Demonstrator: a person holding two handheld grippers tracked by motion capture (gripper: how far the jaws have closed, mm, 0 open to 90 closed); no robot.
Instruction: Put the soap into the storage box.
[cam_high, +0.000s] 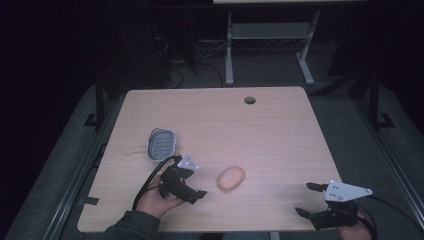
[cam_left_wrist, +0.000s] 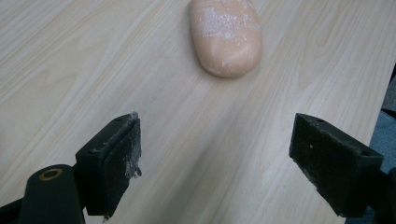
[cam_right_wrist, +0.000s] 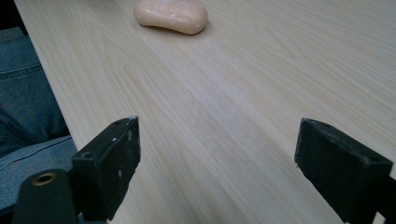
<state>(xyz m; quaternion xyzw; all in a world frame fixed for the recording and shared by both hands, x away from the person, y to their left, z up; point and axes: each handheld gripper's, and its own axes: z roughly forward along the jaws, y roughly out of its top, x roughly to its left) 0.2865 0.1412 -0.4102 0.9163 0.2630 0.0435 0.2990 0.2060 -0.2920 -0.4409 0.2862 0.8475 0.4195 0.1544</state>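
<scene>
A peach-coloured bar of soap (cam_high: 231, 178) lies on the wooden table (cam_high: 280, 135), near the front middle. My left gripper (cam_high: 197, 181) is just left of it, open, jaws pointing toward the soap with nothing between them. In the left gripper view the soap (cam_left_wrist: 226, 35) lies ahead of the spread jaws, apart from them. My right gripper (cam_high: 309, 199) is open at the front right corner, empty, aimed left. The right gripper view has the soap (cam_right_wrist: 171, 16) far ahead. A grey soap dish (cam_high: 162, 144) with a ribbed inside sits behind the left gripper.
A round cable hole (cam_high: 249, 100) is at the table's far edge. Beyond the table stands a white desk frame (cam_high: 270, 45) on a dark floor with cables. A person's jeans-clad leg (cam_right_wrist: 28, 93) is beside the table's near edge.
</scene>
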